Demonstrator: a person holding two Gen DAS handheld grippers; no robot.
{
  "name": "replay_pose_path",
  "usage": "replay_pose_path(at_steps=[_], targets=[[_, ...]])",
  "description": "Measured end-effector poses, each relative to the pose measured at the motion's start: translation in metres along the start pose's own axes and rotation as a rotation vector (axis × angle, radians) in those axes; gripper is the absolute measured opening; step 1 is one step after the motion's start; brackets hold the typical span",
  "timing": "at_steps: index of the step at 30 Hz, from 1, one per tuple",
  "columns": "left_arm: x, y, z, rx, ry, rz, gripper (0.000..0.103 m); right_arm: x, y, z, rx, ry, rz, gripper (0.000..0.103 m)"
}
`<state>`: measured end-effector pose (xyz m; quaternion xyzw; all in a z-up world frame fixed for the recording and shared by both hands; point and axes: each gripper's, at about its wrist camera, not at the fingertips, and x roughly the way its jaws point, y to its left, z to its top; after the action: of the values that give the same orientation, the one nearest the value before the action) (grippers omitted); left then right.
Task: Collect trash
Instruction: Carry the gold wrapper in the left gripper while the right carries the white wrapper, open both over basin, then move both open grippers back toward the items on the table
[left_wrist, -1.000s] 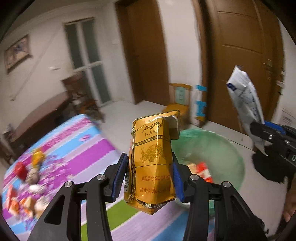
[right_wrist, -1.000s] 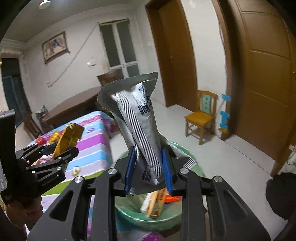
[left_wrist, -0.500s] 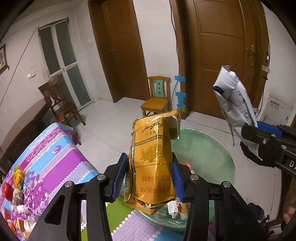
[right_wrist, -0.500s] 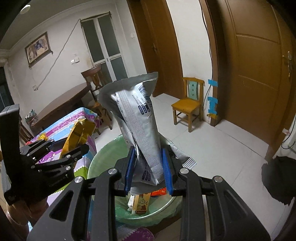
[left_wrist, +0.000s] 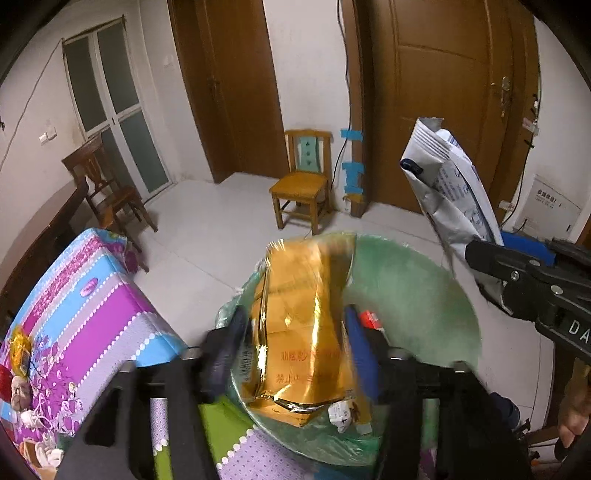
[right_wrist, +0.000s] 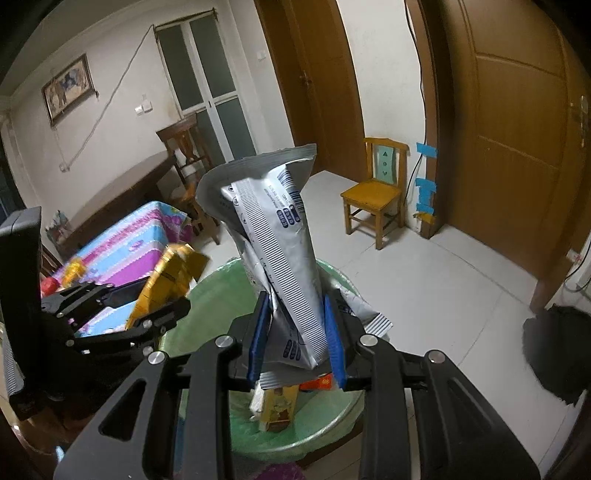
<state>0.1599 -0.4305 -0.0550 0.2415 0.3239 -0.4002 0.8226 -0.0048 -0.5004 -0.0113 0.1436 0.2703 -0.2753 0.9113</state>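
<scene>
My left gripper (left_wrist: 295, 343) hangs over the green-lined trash bin (left_wrist: 417, 288). Its jaws have spread and the gold cigarette carton (left_wrist: 299, 332) sits blurred and loose between them, over the bin. In the right wrist view the left gripper (right_wrist: 147, 314) and the carton (right_wrist: 166, 280) show at the bin's left rim (right_wrist: 207, 295). My right gripper (right_wrist: 295, 339) is shut on a silver-white foil snack bag (right_wrist: 280, 251), held upright above the bin. The bag also shows in the left wrist view (left_wrist: 447, 192). Several wrappers (right_wrist: 277, 406) lie in the bin.
A table with a purple, blue and green striped cloth (left_wrist: 92, 314) stands left of the bin, with small toys and wrappers (left_wrist: 18, 369) on it. A yellow wooden chair (left_wrist: 303, 184) and brown doors (left_wrist: 443, 92) are behind. A dark chair (left_wrist: 107, 188) stands far left.
My left gripper has moved over the bin and opened its jaws; the gold carton is slipping down, blurred. My right gripper still holds the silver bag, now closer over the bin.
</scene>
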Motion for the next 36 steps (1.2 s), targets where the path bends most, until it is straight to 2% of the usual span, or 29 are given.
replay_pose_path(at_steps=[2, 9, 17, 23, 27, 31, 36], targets=[[0.002, 0.006, -0.001, -0.008, 0.0, 0.011, 0.064, 0.005, -0.002, 0.0, 0.016, 0.007, 0.003, 0.044], [-0.012, 0.029, -0.007, -0.063, -0.022, 0.029, 0.064, 0.003, -0.007, -0.007, 0.029, -0.001, 0.01, 0.044], [-0.042, 0.042, -0.043, -0.101, -0.037, 0.088, 0.065, -0.011, 0.021, -0.016, 0.004, -0.047, 0.07, 0.044], [-0.078, 0.07, -0.091, -0.196, -0.058, 0.108, 0.069, -0.024, 0.058, -0.026, -0.052, -0.114, 0.1, 0.044], [-0.11, 0.092, -0.135, -0.272, -0.069, 0.118, 0.071, -0.028, 0.101, -0.041, -0.127, -0.148, 0.152, 0.044], [-0.143, 0.128, -0.18, -0.385, -0.076, 0.149, 0.072, -0.022, 0.144, -0.059, -0.204, -0.123, 0.222, 0.046], [-0.193, 0.194, -0.242, -0.573, -0.089, 0.248, 0.072, -0.013, 0.199, -0.08, -0.32, -0.077, 0.335, 0.056]])
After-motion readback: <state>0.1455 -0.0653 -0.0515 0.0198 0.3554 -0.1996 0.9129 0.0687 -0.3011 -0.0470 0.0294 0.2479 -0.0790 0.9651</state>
